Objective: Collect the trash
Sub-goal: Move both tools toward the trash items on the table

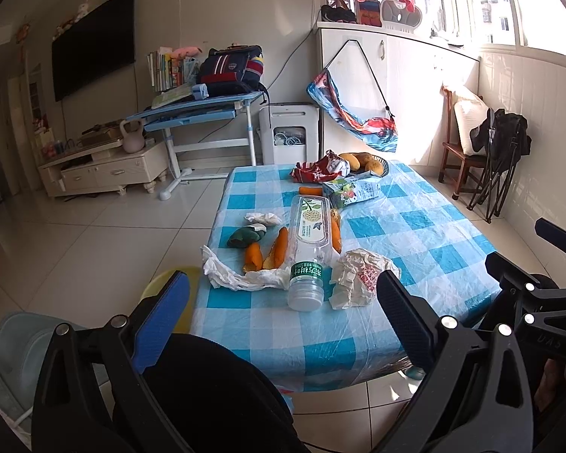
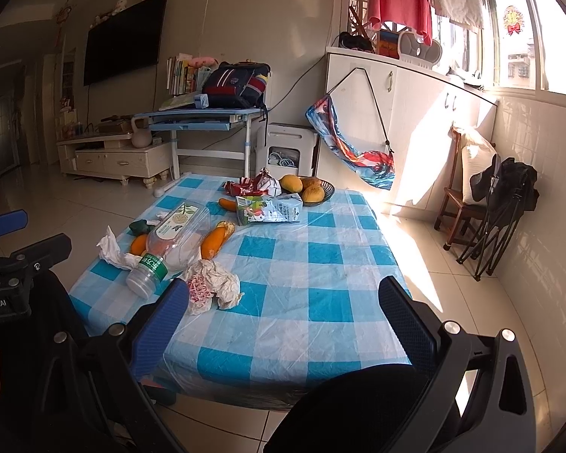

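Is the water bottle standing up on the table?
No, the bottle lies on its side on the checked table, its cap end toward the camera, among peels and crumpled paper.

Both grippers are black frames with silver screws; each has one blue-padded and one black-padded fingers (image 1: 162,321).

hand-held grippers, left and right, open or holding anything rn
Left hand-held gripper: open, holding nothing.
Right hand-held gripper: open, holding nothing.

Readable lettering in the two views

"nRobot.AI" stands cut off on the left gripper (image 2: 3,304) body at the left edge; the bottle (image 2: 169,241) label's characters stay unreadable.
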Available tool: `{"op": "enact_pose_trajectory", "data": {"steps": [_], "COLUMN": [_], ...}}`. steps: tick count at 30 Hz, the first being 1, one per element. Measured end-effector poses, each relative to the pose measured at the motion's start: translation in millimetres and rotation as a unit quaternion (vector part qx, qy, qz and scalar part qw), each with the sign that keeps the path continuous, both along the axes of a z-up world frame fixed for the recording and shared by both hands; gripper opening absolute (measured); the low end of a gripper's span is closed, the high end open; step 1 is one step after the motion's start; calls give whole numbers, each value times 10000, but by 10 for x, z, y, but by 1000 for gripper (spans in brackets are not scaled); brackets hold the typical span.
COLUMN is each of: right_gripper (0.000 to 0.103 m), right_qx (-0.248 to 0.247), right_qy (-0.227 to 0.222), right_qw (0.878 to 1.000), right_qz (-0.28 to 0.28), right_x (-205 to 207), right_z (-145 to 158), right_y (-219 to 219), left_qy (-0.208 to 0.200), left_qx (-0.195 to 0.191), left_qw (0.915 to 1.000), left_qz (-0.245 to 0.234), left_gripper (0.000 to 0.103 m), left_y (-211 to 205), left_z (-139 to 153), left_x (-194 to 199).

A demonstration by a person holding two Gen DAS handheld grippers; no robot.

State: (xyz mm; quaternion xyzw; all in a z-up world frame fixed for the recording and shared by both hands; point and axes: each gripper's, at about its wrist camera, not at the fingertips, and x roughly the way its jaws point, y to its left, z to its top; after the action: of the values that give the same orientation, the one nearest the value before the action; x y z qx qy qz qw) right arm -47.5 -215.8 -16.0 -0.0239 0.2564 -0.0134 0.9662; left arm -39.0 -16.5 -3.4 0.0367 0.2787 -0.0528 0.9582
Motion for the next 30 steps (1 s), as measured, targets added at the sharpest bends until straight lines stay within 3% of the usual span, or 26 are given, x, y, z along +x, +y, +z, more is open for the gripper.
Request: {"op": "enact_pose_trajectory", "data": {"steps": [10, 17, 20, 23, 30], "right_gripper": [97, 97, 97, 97, 97], "right_qx": [46, 17, -112, -150, 6], "right_qy": [46, 466, 258, -300, -30], "right_qw": [10000, 9988, 9994, 9991, 9993], "right_qz": [69, 158, 207, 254, 382], "right_x": [-5, 72, 94, 86, 157], "right_z": [-80, -46, -59, -78, -122], "right_y": [113, 62, 84, 140, 186], "left_qy": [28, 27, 117, 230, 396], "left_qx": [5, 194, 278, 308, 404], "left_qw": [10000, 9998, 9995, 9992, 9982], "left_qz": [5, 41, 54, 92, 190], "left_gripper": [96, 96, 96, 96, 96], "left_y": [-15, -2, 14, 39, 98], "left_z": [-9, -80, -110, -115, -107], "left_x": [6, -10, 15, 47, 93]}}
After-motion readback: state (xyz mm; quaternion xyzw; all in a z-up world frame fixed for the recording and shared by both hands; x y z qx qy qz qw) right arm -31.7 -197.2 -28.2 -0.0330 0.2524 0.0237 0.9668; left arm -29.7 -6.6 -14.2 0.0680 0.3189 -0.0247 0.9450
